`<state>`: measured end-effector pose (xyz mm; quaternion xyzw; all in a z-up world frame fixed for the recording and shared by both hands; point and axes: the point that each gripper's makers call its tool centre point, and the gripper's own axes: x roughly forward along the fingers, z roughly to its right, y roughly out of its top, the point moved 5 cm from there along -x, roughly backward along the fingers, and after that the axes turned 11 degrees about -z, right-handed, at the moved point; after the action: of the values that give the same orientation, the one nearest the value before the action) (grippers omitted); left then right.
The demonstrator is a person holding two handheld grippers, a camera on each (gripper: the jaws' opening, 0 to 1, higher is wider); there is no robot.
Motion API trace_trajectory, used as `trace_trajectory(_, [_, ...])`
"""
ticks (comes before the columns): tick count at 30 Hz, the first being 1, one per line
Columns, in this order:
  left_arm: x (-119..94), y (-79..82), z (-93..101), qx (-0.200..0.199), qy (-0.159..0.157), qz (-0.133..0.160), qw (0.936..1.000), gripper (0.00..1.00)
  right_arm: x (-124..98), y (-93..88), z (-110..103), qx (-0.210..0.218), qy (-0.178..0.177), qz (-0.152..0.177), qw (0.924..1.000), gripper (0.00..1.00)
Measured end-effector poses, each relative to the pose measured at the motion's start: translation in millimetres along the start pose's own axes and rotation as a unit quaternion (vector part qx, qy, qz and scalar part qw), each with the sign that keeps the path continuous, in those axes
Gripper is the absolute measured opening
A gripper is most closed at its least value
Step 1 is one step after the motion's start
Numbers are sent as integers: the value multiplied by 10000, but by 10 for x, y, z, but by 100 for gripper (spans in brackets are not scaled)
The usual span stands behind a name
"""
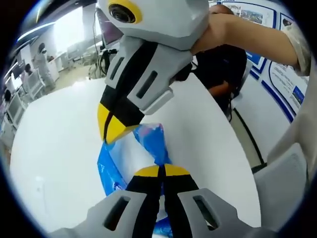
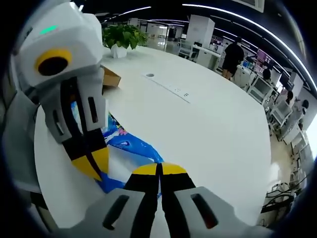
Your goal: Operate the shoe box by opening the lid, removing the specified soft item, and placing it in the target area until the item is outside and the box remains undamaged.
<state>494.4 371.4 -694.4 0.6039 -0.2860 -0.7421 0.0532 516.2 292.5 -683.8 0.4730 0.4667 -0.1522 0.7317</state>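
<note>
A soft blue and white plastic pack (image 1: pixel 151 144) lies crumpled on the white table (image 1: pixel 59 148). In the left gripper view my left gripper (image 1: pixel 159 171) is shut, pinching a twisted end of the pack. The right gripper (image 1: pixel 116 128) comes down from above, jaws together on the pack's left edge. The right gripper view has the same pack (image 2: pixel 133 146) running up to my shut right gripper (image 2: pixel 159 169), with the left gripper (image 2: pixel 92 166) on it from the left. A brown cardboard box (image 2: pixel 111 77) sits behind the left gripper, mostly hidden.
A potted plant (image 2: pixel 121 35) stands at the table's far end (image 2: pixel 213 124), with a socket strip (image 2: pixel 173 89) set in the top. A person (image 2: pixel 232 57) stands by distant desks. A hand (image 1: pixel 225 30) holds the right gripper. A grey chair (image 1: pixel 290 181) sits beside the table.
</note>
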Motion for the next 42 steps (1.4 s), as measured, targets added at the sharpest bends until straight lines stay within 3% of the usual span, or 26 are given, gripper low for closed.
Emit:
trace_trajectory(13, [169, -158, -64, -80, -85, -65, 9999, 0, 195, -95, -1, 52, 48, -80, 9999, 0])
trace_trajectory(24, [166, -226, -47, -171, -159, 0, 9997, 0, 237, -59, -54, 57, 77, -33, 9999, 0])
trace_trajectory(42, [149, -250, -49, -28, -2, 31, 10000, 0, 228, -34, -74, -36, 34, -87, 10000, 0])
